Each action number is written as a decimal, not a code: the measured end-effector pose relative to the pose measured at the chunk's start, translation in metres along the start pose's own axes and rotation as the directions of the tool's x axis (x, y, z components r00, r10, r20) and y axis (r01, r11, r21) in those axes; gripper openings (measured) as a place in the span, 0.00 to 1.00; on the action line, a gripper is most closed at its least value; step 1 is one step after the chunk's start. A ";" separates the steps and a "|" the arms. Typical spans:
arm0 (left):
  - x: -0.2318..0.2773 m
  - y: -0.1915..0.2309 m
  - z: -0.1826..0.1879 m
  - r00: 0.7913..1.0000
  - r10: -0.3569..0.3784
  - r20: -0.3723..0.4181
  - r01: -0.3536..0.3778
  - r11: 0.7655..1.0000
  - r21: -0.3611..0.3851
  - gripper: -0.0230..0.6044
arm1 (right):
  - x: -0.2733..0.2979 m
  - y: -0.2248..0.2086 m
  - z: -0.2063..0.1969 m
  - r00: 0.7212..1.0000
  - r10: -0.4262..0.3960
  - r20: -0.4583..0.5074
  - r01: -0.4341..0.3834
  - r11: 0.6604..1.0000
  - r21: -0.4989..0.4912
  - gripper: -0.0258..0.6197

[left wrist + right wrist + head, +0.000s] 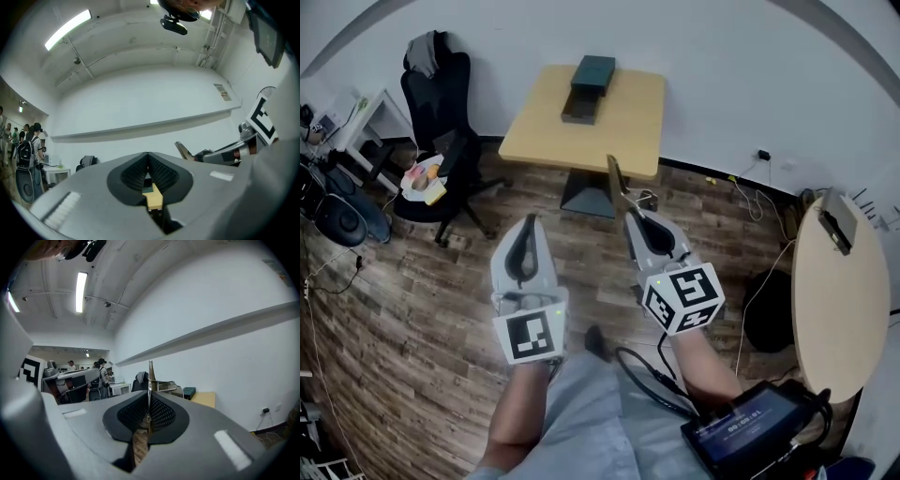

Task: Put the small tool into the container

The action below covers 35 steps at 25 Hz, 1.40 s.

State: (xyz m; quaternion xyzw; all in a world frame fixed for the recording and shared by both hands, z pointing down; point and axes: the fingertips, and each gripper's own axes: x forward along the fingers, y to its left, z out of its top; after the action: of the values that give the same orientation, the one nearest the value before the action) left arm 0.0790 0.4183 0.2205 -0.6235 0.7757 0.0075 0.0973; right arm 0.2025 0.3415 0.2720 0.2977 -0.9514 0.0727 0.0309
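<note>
The small tool (617, 180) is a thin flat blade, and you have it clamped edge-on between the jaws of your right gripper (632, 216). The jaws are closed tight on its lower part and the rest sticks out well past the tips. In the right gripper view the small tool (150, 376) rises as a narrow sliver straight up from where the pads meet. From the head view the blade points toward the wooden worktop (628, 131), with its end reaching the near edge there. The container (592, 71), a dark green box, sits on the far side of that worktop near the wall, well apart from the tool. A darker flat box (579, 105) lies just in front of the container. Your left gripper (528, 222) is level beside the right one. Its jaws are brought together tip to tip with nothing between them. Both grippers hang over the plank floor (412, 309). A black office chair (441, 112) stands left of the worktop.
</note>
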 end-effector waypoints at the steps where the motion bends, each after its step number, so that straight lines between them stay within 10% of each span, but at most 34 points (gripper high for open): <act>1: 0.009 0.007 0.001 1.000 -0.002 0.011 0.002 1.000 -0.001 0.05 | 0.010 -0.001 0.004 1.000 -0.004 0.006 0.005 1.000 -0.007 0.05; 16: 0.082 0.052 -0.008 0.998 -0.057 0.034 0.057 0.998 0.010 0.05 | 0.070 -0.023 0.029 0.995 -0.099 0.020 0.100 0.995 -0.026 0.05; 35: 0.316 0.066 -0.085 0.996 -0.056 -0.067 0.059 0.997 0.049 0.05 | 0.273 -0.184 0.008 0.994 -0.083 -0.075 0.088 0.994 0.065 0.05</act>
State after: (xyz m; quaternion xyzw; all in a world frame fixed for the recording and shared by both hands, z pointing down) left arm -0.0608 0.1165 0.2465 -0.6429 0.7601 -0.0355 0.0881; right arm 0.0838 0.0374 0.3139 0.3362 -0.9330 0.1146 0.0580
